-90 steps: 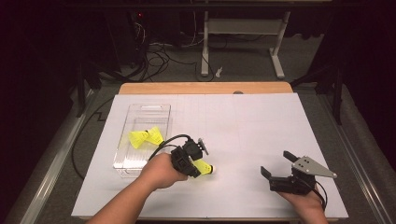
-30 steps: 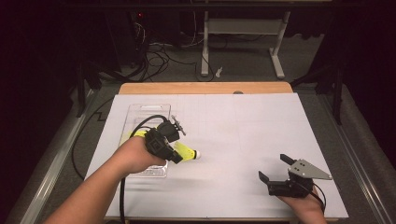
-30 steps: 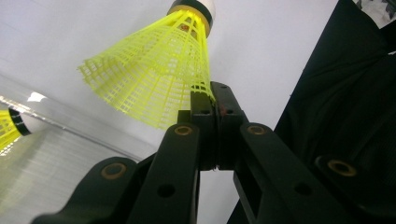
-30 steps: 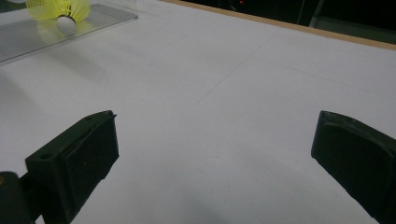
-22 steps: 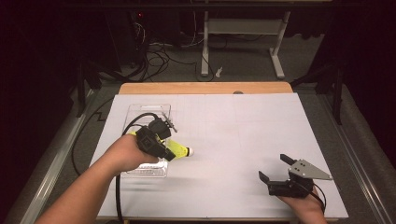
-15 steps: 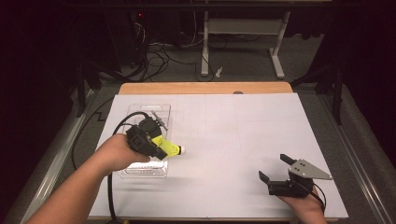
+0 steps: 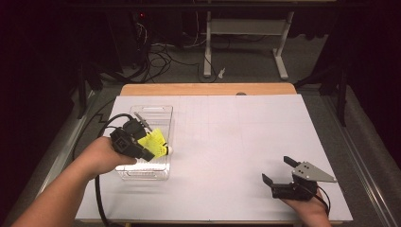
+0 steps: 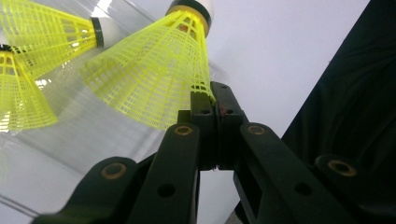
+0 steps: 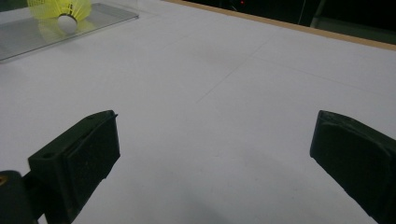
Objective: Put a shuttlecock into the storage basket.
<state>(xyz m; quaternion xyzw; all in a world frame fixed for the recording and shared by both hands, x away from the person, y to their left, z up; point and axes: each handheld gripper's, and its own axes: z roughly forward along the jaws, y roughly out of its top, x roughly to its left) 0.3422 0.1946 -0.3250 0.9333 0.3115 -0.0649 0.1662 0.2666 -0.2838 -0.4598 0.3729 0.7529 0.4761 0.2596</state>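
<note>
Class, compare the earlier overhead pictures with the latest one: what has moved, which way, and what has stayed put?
The left tongs, shut on a yellow shuttlecock by its skirt edge, carried it leftward across the white table to above the clear plastic tray. It has not been let go. The tray, which holds other shuttlecocks, stayed where it was. The right tongs stayed open and idle near the table's front right.

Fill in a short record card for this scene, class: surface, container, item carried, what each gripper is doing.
surface: white table
container: clear plastic tray, two more yellow shuttlecocks at it in the left gripper view
item carried: yellow shuttlecock, over the tray's right wall
left gripper: shut on the shuttlecock's skirt rim
right gripper: open, holding nothing, low at the table's near right
</note>
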